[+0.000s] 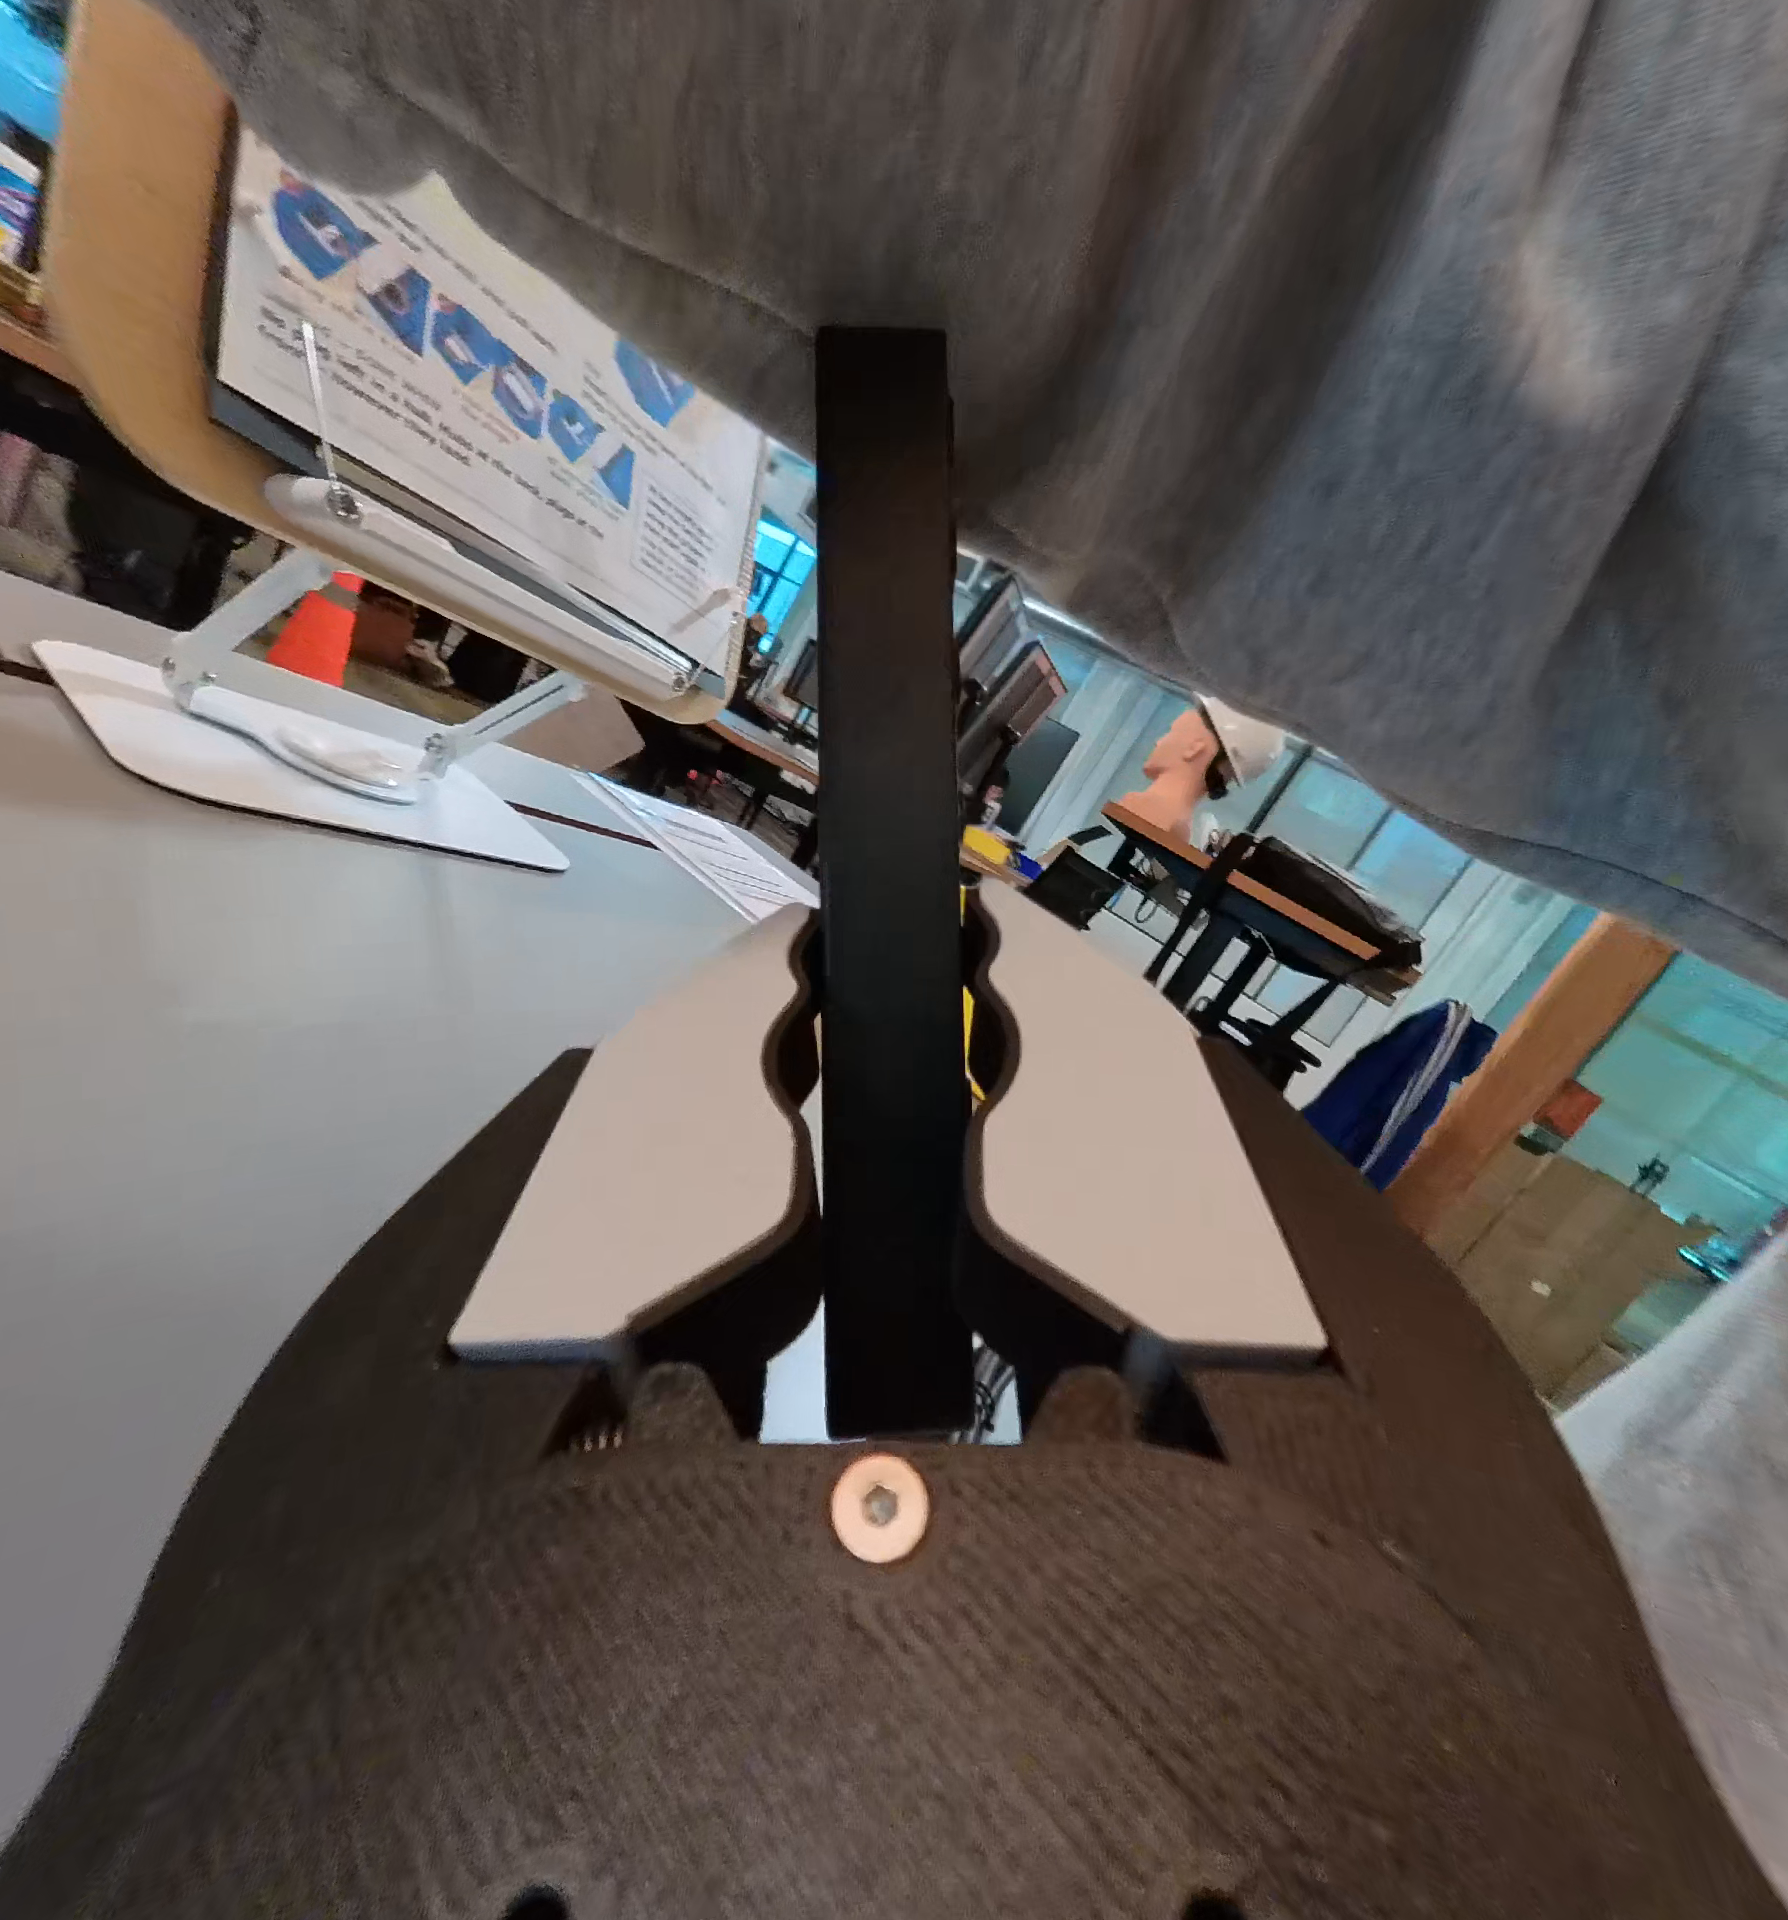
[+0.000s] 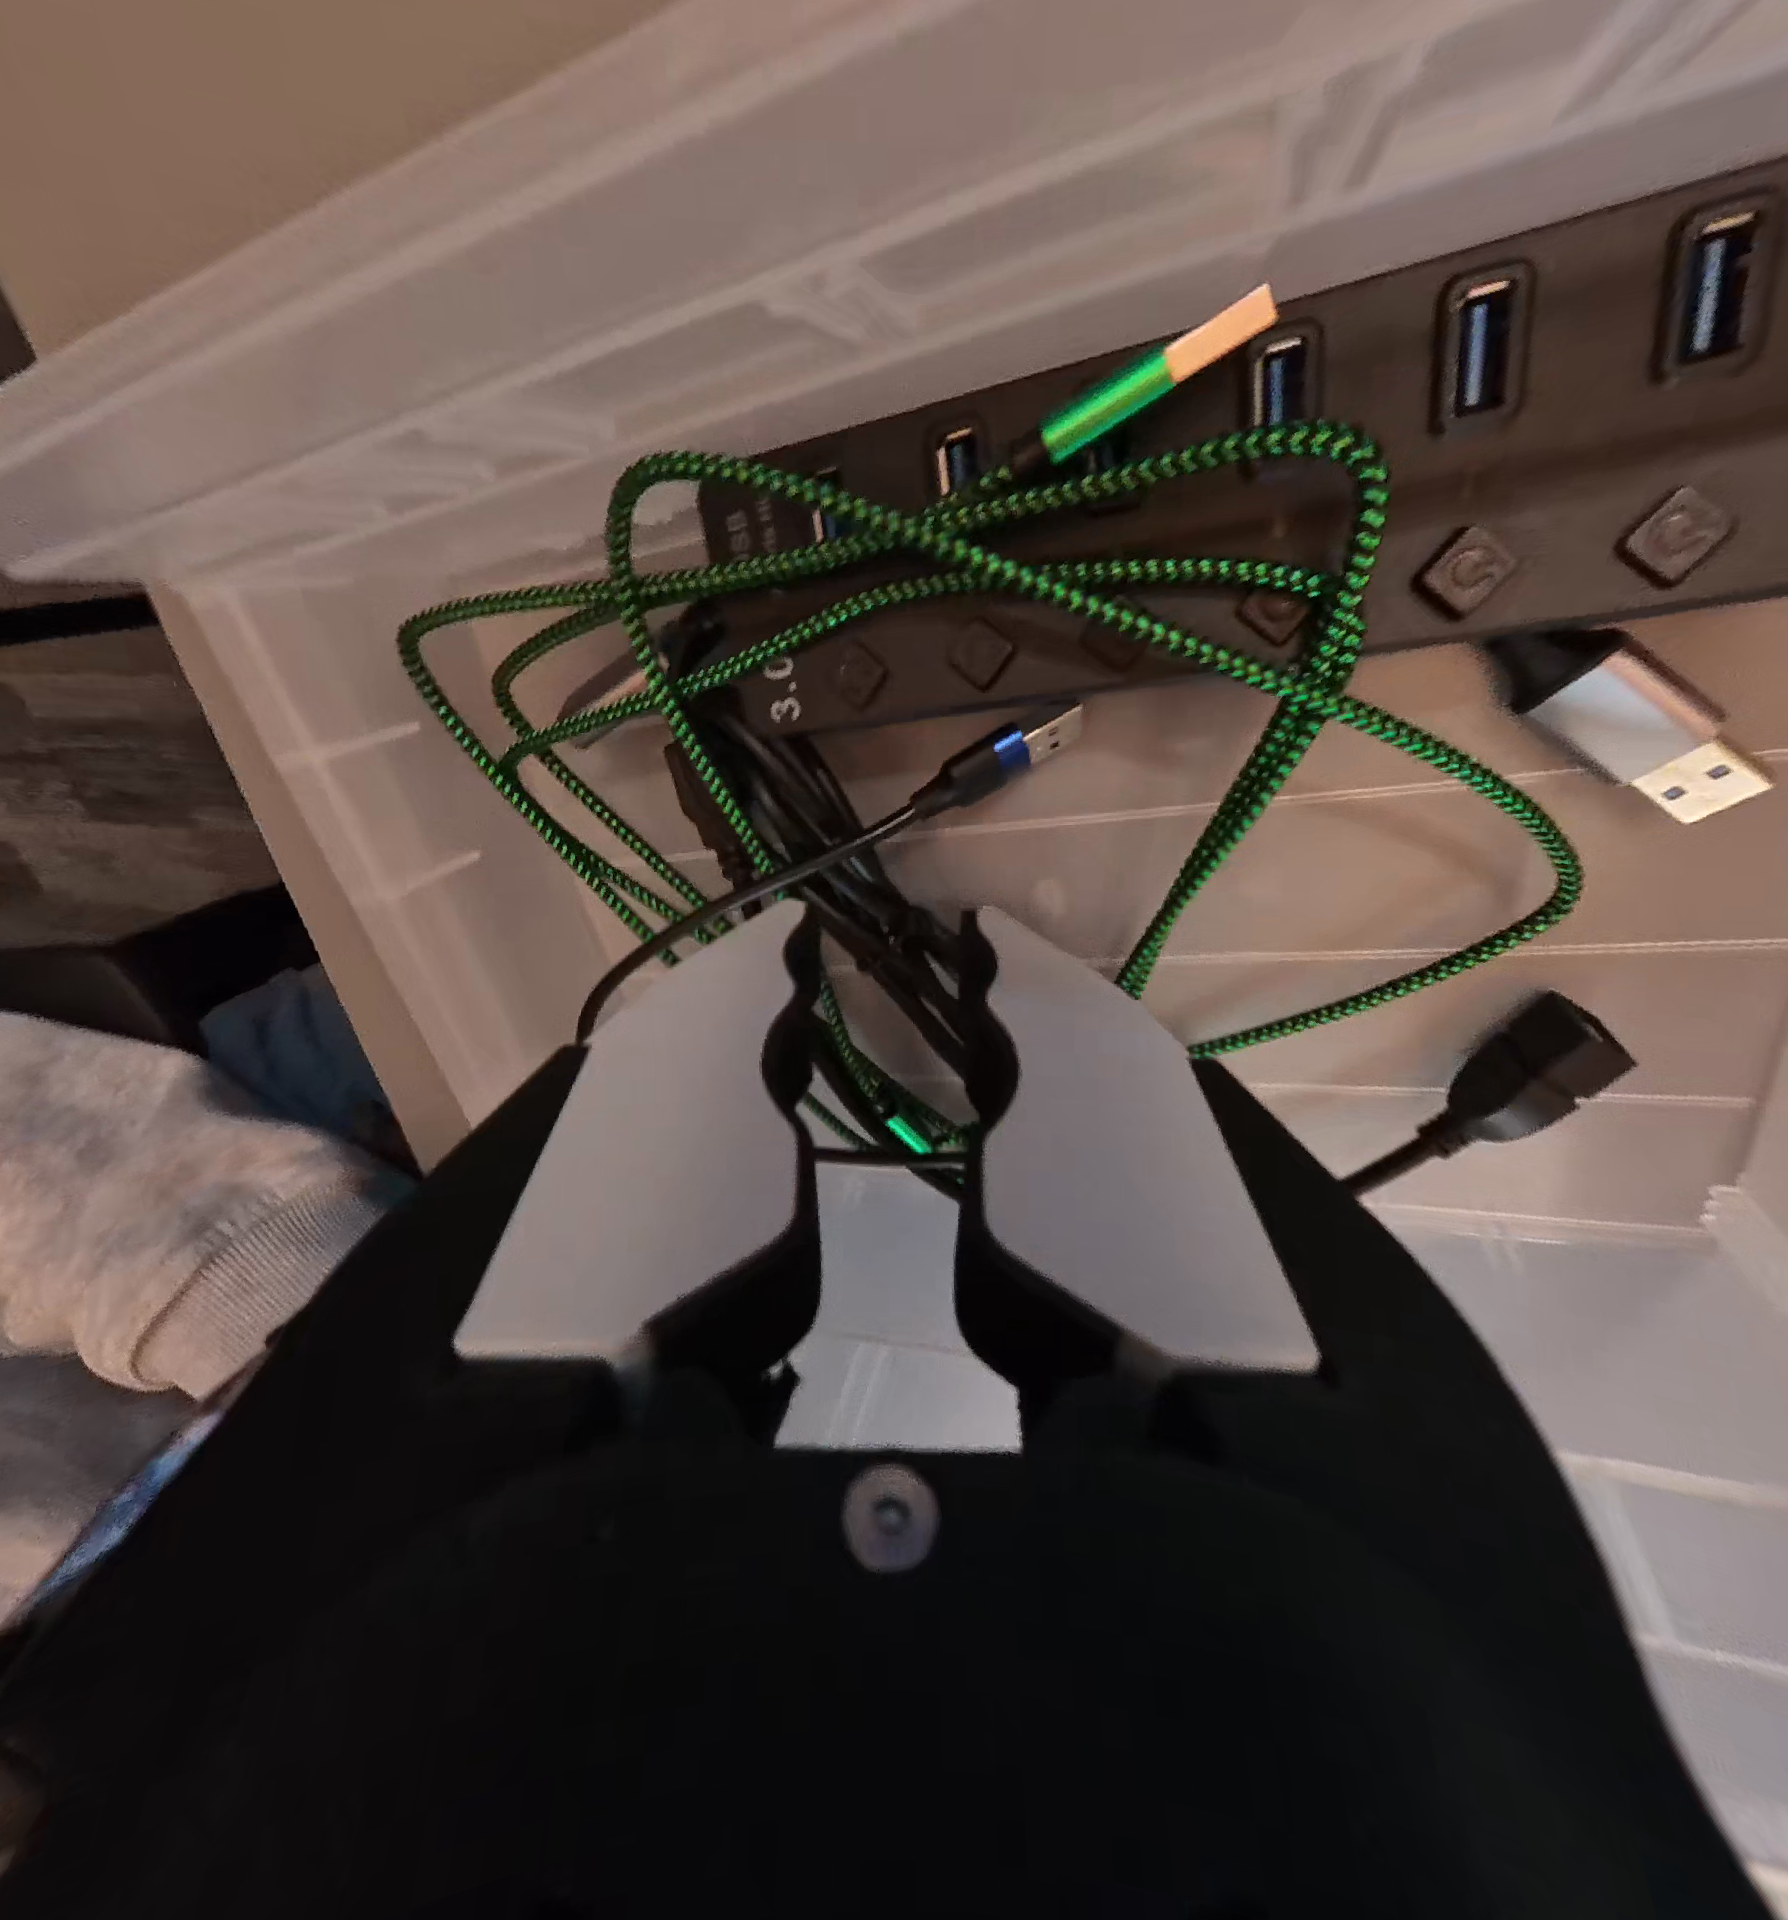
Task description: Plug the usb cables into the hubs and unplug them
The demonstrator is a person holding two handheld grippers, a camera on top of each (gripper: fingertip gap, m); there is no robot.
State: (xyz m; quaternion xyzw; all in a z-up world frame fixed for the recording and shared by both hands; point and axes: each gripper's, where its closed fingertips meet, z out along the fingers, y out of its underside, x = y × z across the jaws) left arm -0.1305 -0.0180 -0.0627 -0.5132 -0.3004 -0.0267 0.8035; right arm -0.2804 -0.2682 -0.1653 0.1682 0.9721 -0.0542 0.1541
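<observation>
In the left wrist view my left gripper (image 1: 890, 935) is shut on a long black USB hub (image 1: 882, 727), seen edge-on, which sticks out forward between the fingers above the grey table (image 1: 194, 1039). In the right wrist view my right gripper (image 2: 885, 925) is closed around a bundle of cables over a translucent bin (image 2: 1492, 1039). The bundle holds a green braided cable (image 2: 1347, 665) with a green plug (image 2: 1129, 400) and a black cable with a blue plug (image 2: 1015, 746). Another black hub (image 2: 1555, 478) with blue ports and buttons lies behind the loops.
A silver USB plug (image 2: 1659, 748) and a black female USB end (image 2: 1534, 1060) lie in the bin. A grey sleeve (image 1: 1285, 312) hangs over the left gripper. A white document stand (image 1: 350, 727) with a printed sheet stands on the table's far left.
</observation>
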